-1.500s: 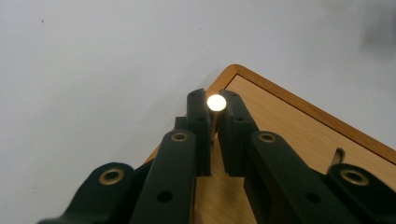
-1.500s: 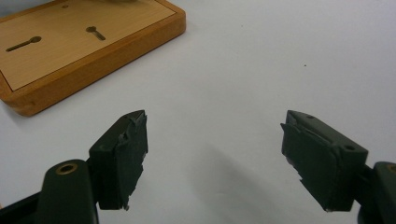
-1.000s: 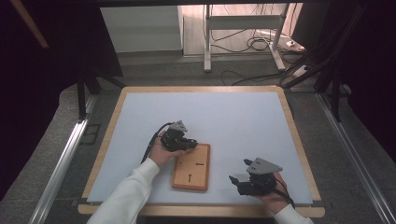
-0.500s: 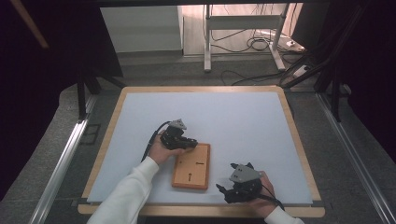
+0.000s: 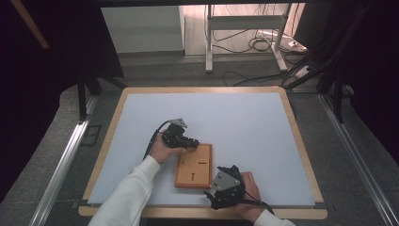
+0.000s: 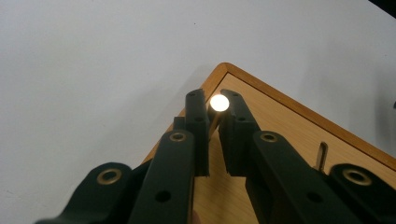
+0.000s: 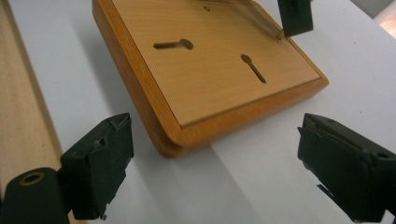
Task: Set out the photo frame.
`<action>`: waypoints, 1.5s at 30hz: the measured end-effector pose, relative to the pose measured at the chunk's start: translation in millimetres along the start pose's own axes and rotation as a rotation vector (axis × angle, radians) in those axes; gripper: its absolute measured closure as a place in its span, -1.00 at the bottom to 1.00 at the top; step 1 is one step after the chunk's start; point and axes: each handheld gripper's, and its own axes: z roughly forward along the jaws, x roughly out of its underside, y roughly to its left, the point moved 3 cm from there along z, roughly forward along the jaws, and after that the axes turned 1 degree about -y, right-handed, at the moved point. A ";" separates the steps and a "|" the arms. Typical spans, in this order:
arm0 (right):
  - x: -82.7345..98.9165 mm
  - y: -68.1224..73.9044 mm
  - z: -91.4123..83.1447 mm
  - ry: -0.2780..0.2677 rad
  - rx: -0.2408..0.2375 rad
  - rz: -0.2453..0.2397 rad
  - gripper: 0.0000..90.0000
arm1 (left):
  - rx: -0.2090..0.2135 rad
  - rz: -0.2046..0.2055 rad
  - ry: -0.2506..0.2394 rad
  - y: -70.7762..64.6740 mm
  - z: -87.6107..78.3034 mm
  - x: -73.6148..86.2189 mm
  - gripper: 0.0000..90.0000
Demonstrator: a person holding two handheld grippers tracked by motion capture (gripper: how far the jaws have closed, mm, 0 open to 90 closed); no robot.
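We see a wooden board (image 5: 194, 165) lying flat on the white table top (image 5: 244, 127), close to the near edge and a bit left of centre, w/ its long sides running toward the far edge. Two keyhole slots (image 7: 173, 45) are cut into its face.

Left gripper (image 5: 187, 140) sits at the board's far-left corner. In the left gripper view its black jaws are nearly together, clamped on a small shiny round-headed pin (image 6: 219, 102) that stands right over that corner; the pin's shaft is squeezed between the pads, head bright w/ glare. A second thin metal peg (image 6: 321, 156) stands on the board a little further along (partly hidden behind the jaw, so we can't tell more about it).

Right gripper (image 5: 221, 188) is at the board's near-right corner, just beside it, near the table's wooden rim (image 5: 188, 213). Its jaws have just been opening and now stand wide apart; nothing's between them but bare white surface, w/ the board's rounded corner straight ahead, apart from both pads. In the right gripper view, the left gripper's jaw tip shows at the board's far corner.

Left forearm in a white sleeve (image 5: 129, 197) comes in from the near edge.
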 end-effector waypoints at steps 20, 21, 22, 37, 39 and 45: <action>-17.5 15.7 29.6 0.022 0.179 -0.212 -0.55 | -0.003 -0.020 -0.015 3.0 0.8 -1.0 0.87; -18.5 15.8 29.0 0.026 0.182 -0.223 -0.53 | -0.005 -0.020 -0.017 3.1 0.8 -0.8 0.87; -19.3 15.8 28.9 0.024 0.188 -0.233 -0.49 | -0.005 -0.019 -0.021 3.4 0.7 -0.6 0.87; -27.6 4.7 16.2 -0.002 0.182 -0.234 -0.09 | -0.038 -0.015 -0.050 2.9 1.6 0.2 0.69; -28.4 3.7 15.5 -0.003 0.185 -0.229 -0.08 | -0.054 -0.021 -0.060 3.1 -0.5 0.2 0.57; -28.7 2.4 15.5 -0.003 0.179 -0.232 -0.08 | -0.111 -0.028 -0.097 3.7 -21.1 4.0 0.08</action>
